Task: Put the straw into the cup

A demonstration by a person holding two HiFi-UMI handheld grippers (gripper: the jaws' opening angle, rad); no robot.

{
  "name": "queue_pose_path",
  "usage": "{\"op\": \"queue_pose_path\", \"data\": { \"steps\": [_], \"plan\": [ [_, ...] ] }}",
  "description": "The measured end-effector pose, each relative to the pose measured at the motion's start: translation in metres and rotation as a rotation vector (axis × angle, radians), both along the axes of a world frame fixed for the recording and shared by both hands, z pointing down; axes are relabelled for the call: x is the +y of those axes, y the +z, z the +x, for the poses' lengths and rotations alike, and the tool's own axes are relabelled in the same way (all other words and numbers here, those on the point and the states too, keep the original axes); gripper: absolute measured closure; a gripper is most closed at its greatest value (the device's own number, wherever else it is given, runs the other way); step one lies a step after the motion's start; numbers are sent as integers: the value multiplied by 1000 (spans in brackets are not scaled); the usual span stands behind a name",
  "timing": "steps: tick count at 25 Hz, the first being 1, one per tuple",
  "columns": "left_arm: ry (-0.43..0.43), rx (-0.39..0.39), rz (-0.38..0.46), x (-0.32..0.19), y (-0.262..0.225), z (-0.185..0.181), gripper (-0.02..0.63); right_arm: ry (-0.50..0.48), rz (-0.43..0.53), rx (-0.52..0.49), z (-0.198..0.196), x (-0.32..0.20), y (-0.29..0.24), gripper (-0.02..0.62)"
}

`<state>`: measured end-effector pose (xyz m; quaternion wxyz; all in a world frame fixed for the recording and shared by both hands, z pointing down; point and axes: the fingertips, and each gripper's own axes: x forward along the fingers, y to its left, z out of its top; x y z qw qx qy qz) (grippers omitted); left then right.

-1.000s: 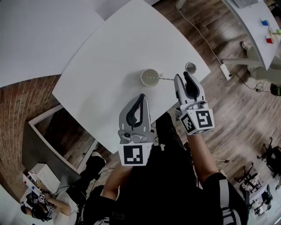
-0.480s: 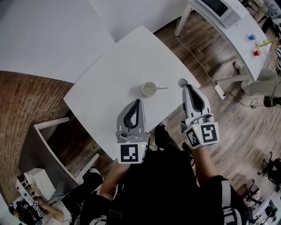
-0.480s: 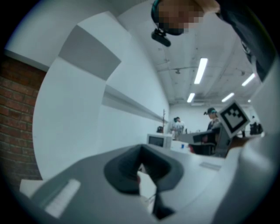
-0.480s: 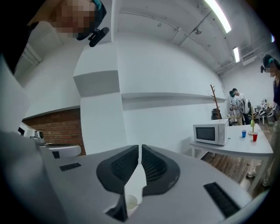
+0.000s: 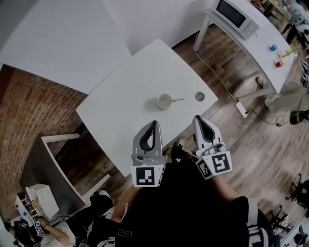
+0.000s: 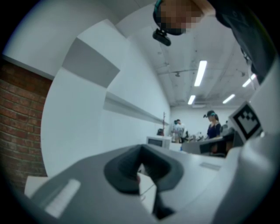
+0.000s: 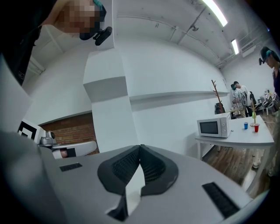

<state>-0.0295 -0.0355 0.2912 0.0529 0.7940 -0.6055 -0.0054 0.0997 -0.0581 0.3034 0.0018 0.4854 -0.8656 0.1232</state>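
white tbl point(image 5: 120, 96) | 1 small round obj point(image 5: 199, 96) on it | 1 microwave point(image 5: 235, 14) on side tbl point(image 5: 263, 54) | brick wall point(image 5: 34, 116)

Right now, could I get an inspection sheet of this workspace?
Surface: white table, three things on it.
Job's things: cup upright; straw in it, sticking out to the right.
Clutter: small round item beside the cup.
Grippers: left gripper and right gripper both shut, empty, near the table's front edge.
Cables: cord across the floor to a power strip.
Surroundings: brick wall; microwave on a side table.
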Motion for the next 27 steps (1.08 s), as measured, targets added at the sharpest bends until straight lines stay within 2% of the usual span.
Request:
{"op": "queue_pose_path", "data": {
  "steps": [6, 27],
  "plan": [
    [10, -3, 26, 0, -3, 6, 603, -19, 1, -5, -3, 3, -1, 589],
    [24, -11, 27, -3, -2, 7, 603, -29, -14, -3, -8, 6, 5, 589]
  ]
}}
